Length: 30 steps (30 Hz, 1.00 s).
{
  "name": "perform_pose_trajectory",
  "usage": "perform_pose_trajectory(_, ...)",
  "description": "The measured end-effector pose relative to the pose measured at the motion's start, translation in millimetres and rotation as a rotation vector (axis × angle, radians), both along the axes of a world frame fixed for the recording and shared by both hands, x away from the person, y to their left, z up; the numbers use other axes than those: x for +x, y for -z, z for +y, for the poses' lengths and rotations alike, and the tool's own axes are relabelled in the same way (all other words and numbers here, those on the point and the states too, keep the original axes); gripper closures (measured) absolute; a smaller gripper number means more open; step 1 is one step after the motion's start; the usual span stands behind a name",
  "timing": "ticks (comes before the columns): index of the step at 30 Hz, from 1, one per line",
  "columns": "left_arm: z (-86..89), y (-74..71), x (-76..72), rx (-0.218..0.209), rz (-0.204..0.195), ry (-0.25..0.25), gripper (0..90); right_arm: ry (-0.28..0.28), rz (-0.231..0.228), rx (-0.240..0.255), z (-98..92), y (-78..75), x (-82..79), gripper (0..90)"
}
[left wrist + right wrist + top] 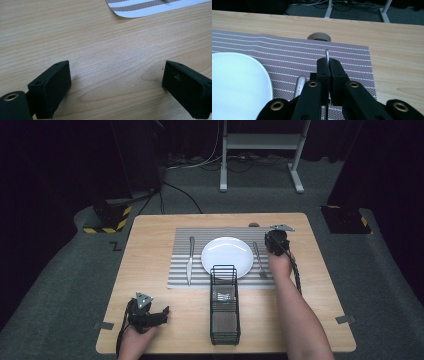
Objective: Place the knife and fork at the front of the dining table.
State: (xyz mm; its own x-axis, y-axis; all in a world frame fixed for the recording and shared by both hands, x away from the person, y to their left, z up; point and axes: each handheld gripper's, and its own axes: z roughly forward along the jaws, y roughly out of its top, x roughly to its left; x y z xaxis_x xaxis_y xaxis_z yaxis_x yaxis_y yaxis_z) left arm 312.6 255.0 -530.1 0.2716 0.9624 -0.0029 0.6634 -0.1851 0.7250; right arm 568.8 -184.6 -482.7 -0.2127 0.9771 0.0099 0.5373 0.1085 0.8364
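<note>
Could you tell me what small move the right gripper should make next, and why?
Probably lower the piece of cutlery it is shut on onto the striped placemat right of the fork, then open. The right gripper holds it above bare mat beside the white plate.

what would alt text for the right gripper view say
The right tool is shut on a thin metal utensil above a striped placemat. A white plate sits at left, a fork handle beside it, on the wooden table.
</note>
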Motion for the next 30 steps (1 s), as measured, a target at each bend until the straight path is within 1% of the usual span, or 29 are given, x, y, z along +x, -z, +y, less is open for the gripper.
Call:
perform_pose_trajectory(5, 0.0, 0.0, 0.0, 0.0, 0.0, 0.0, 8.4, 0.011, 0.006, 0.012, -2.4, -2.1, -0.4, 86.9)
perform_pose_trajectory(6, 0.0, 0.0, 0.0, 0.0, 0.0, 0.0, 8.4, 0.013, 0.003, 0.009, -3.5, -2.7, -0.4, 84.3)
perform_pose_trajectory(8, 0.0, 0.0, 0.0, 0.0, 0.0, 0.0, 8.4, 0.023, 0.007, 0.016, -5.8, -4.1, -0.8, 76.0)
perform_pose_trajectory(9, 0.0, 0.0, 0.0, 0.0, 0.0, 0.0, 8.4, 0.037, 0.012, 0.012, -6.6, -4.9, -1.3, 73.6)
perform_pose_trajectory(12, 0.0, 0.0, 0.0, 0.0, 0.0, 0.0, 8.4, 0.045, 0.01, -0.004, -10.1, -6.2, -4.3, 73.4)
perform_pose_trajectory(13, 0.0, 0.0, 0.0, 0.0, 0.0, 0.0, 8.4, 0.047, 0.014, -0.005, -11.2, -6.9, -5.5, 73.6)
perform_pose_trajectory(16, 0.0, 0.0, 0.0, 0.0, 0.001, 0.0, 8.4, 0.045, 0.007, 0.002, -15.8, -9.2, -11.3, 76.0)
perform_pose_trajectory(20, 0.0, 0.0, 0.0, 0.0, 0.0, 0.0, 8.4, 0.027, 0.005, -0.014, -23.4, -10.4, -28.0, 83.9)
perform_pose_trajectory(22, -0.1, 0.0, 0.1, 0.0, 0.0, 0.0, 8.4, 0.017, 0.014, -0.032, -29.2, -8.0, -38.8, 87.0)
perform_pose_trajectory(23, 0.0, 0.0, 0.1, 0.0, 0.0, 0.0, 8.4, 0.011, 0.022, -0.051, -32.8, -5.8, -44.0, 88.2)
perform_pose_trajectory(24, 0.0, 0.0, 0.1, 0.0, 0.001, 0.0, 8.4, 0.006, 0.029, -0.067, -36.8, -3.1, -49.0, 88.2)
perform_pose_trajectory(26, 0.0, -0.1, 0.0, 0.0, 0.001, 0.0, 8.4, 0.001, 0.056, -0.079, -44.6, 3.7, -59.4, 88.2)
perform_pose_trajectory(28, 0.0, 0.0, 0.0, -0.001, 0.0, 0.0, 8.4, 0.001, 0.055, -0.109, -52.3, 10.4, -71.5, 88.2)
perform_pose_trajectory(30, -0.1, 0.1, -0.2, -0.002, 0.0, 0.0, 8.5, 0.003, 0.056, -0.114, -59.5, 15.8, -82.3, 88.3)
